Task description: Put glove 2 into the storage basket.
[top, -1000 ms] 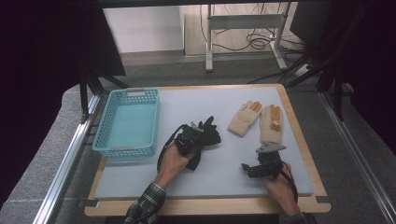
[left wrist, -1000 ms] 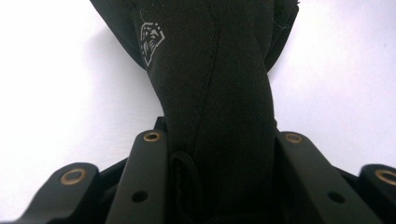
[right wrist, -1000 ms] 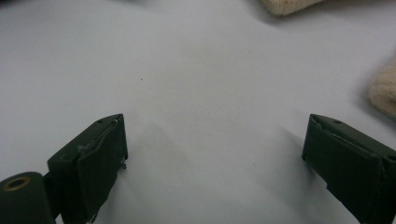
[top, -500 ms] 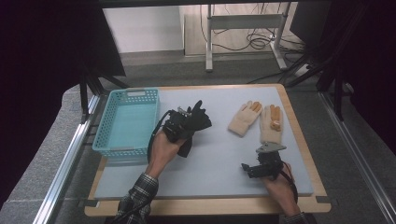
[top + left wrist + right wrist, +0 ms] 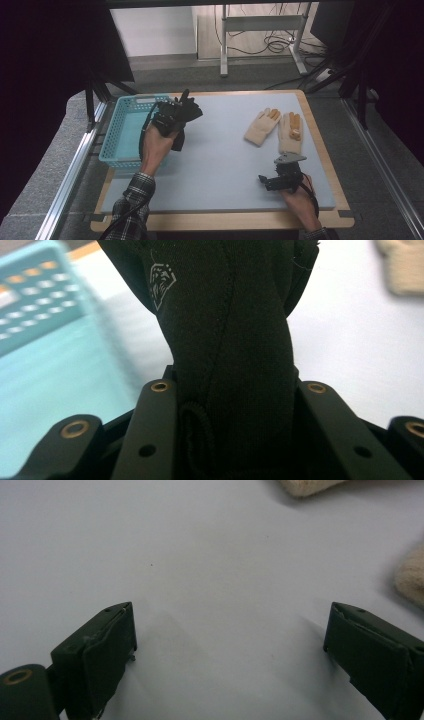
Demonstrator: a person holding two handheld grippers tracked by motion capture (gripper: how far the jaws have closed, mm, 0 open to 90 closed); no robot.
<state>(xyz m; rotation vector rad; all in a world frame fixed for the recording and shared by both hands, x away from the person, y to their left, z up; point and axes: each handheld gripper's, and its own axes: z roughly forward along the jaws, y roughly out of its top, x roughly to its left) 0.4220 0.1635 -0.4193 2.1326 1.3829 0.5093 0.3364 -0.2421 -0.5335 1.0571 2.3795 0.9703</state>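
Observation:
A black glove point(image 5: 230, 325) with a small white emblem hangs clamped between my left gripper's jaws. In the high view my left gripper point(image 5: 176, 116) holds this black glove point(image 5: 189, 111) in the air beside the right rim of the teal basket point(image 5: 117, 137). Two cream gloves with orange palms point(image 5: 262, 126) point(image 5: 290, 131) lie side by side on the mat at the right. My right gripper point(image 5: 270, 181) rests low on the mat in front of them, open, its jaws wide apart in the right gripper view point(image 5: 230, 645) with bare mat between.
A pale blue-grey mat point(image 5: 225, 160) covers the wooden table. The teal mesh basket stands at its left edge. Metal rails run along both sides of the table, and a desk frame with cables stands on the floor behind.
My left hand has lifted the black glove off the mat and carried it up and to the left, toward the basket. The right hand has stayed still.

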